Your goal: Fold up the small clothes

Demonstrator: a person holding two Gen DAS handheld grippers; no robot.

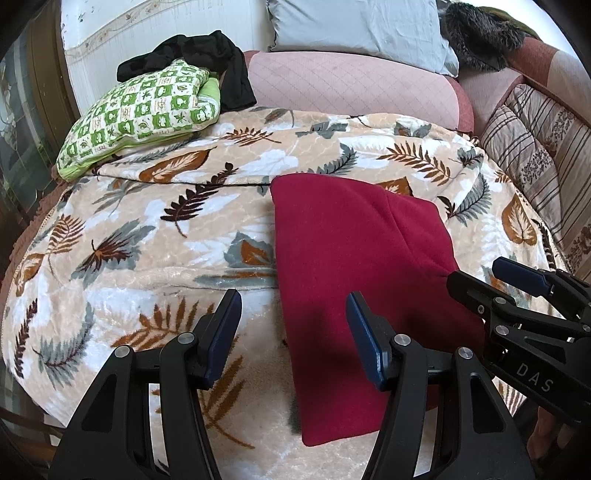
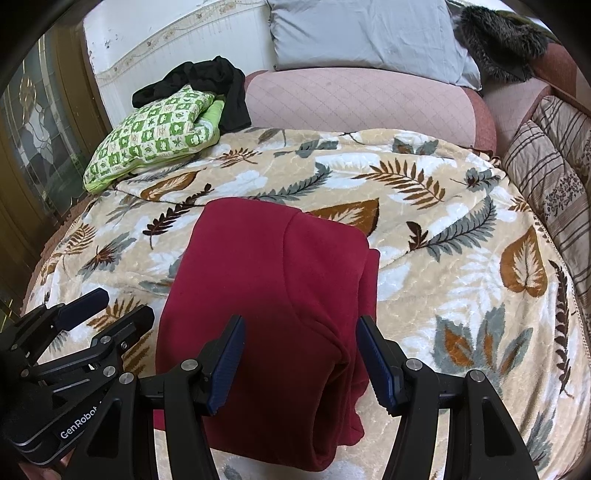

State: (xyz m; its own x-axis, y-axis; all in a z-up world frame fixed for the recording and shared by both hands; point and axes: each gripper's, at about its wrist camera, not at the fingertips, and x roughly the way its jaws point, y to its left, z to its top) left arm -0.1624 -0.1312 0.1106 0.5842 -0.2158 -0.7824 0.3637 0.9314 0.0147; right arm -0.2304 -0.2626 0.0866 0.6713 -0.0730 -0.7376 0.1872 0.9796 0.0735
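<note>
A dark red garment point(image 1: 354, 266) point(image 2: 266, 302) lies folded into a long rectangle on the leaf-patterned blanket point(image 1: 147, 229) point(image 2: 443, 258). My left gripper point(image 1: 291, 332) hovers open over the garment's near left edge, one blue pad over the blanket and the other over the red cloth. My right gripper point(image 2: 299, 354) stands open above the garment's near right part, where the folded layers bunch; nothing is between its pads. Each gripper shows in the other's view: the right gripper point(image 1: 480, 275) at the right side, the left gripper point(image 2: 122, 302) at the lower left.
A green checked cushion point(image 1: 144, 114) point(image 2: 155, 136) with black clothing point(image 1: 207, 62) draped on it lies at the far left. A pink padded bolster point(image 1: 351, 85) and grey pillow point(image 1: 354, 29) sit behind. Striped cushions point(image 1: 535, 155) line the right edge.
</note>
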